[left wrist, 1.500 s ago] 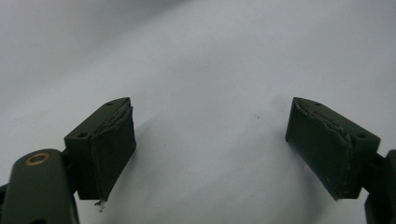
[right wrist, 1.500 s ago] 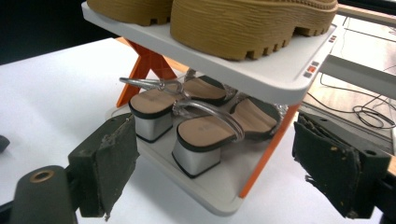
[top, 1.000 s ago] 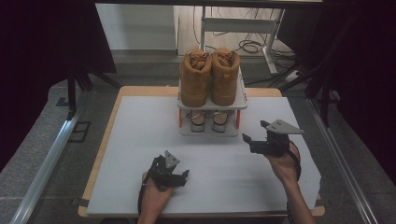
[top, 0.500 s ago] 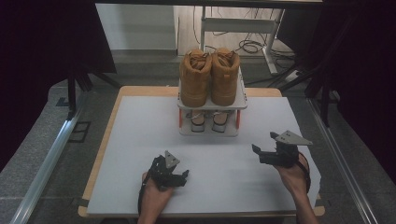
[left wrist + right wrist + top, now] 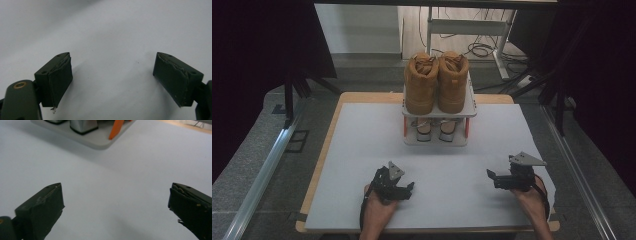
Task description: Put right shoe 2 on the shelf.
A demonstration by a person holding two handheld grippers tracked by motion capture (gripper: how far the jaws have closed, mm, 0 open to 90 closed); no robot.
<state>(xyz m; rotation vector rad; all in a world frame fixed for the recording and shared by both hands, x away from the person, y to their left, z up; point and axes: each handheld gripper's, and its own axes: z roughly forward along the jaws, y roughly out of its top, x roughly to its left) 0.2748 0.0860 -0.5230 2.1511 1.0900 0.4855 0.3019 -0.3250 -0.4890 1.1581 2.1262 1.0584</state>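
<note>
A white two-level shoe rack (image 5: 472,107) with orange posts stands at the far middle of the white table (image 5: 362,150). A pair of tan boots (image 5: 435,82) sits on its top shelf, and a smaller pair of shoes (image 5: 432,129) on the lower one. My left gripper (image 5: 403,187) rests low near the front edge, left of centre. It is open, with bare table between its fingers (image 5: 60,77). My right gripper (image 5: 492,179) is at the front right, also open and holding nothing (image 5: 115,200). The right gripper view shows the rack's base (image 5: 100,142), an orange post (image 5: 116,126) and a shoe toe (image 5: 82,126).
A wooden border (image 5: 324,165) edges the table under the white sheet. Metal rails (image 5: 262,170) run along both sides on the grey floor. Dark curtains hang left and right, with cables (image 5: 482,49) and a frame behind the table.
My right gripper has drawn back from near the rack toward the front right of the table. The left gripper has stayed in place.
</note>
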